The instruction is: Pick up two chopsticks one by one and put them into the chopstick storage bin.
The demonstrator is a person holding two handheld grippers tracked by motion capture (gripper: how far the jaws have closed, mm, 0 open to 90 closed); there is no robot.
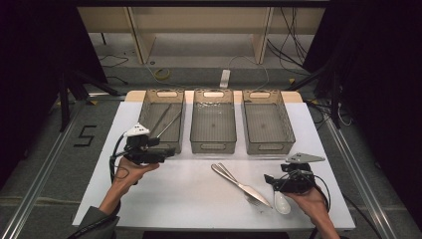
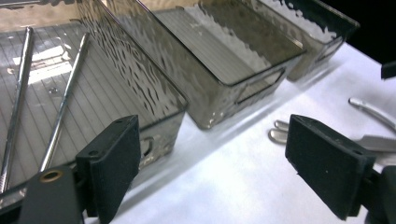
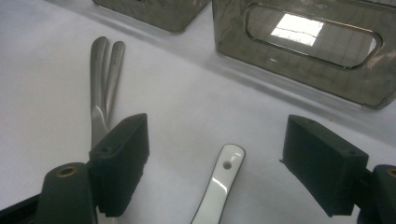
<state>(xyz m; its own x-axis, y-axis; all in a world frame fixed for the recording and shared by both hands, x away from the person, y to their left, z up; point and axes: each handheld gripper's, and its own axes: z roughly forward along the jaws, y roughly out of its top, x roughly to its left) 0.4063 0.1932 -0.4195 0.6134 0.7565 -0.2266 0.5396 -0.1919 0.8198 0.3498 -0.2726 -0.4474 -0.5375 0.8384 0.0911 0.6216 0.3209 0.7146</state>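
Two thin metal rods (image 1: 164,121) (image 2: 60,109) lie in the left one of three grey see-through bins (image 1: 149,107). My left gripper (image 1: 166,152) (image 2: 219,163) hovers at that bin's near right corner, jaws open with nothing between them. A metal knife and fork (image 1: 239,183) (image 3: 103,74) lie side by side on the white table (image 1: 189,199). To their right lies a white spoon (image 1: 282,203) (image 3: 217,186). My right gripper (image 1: 271,180) (image 3: 218,140) is low over the spoon, open, with the handle lying between the jaws untouched.
The middle bin (image 1: 213,124) (image 2: 219,56) and right bin (image 1: 266,124) (image 3: 303,51) hold nothing I can see. All three stand in a row at the table's far half. Dark frames and cables surround the table.
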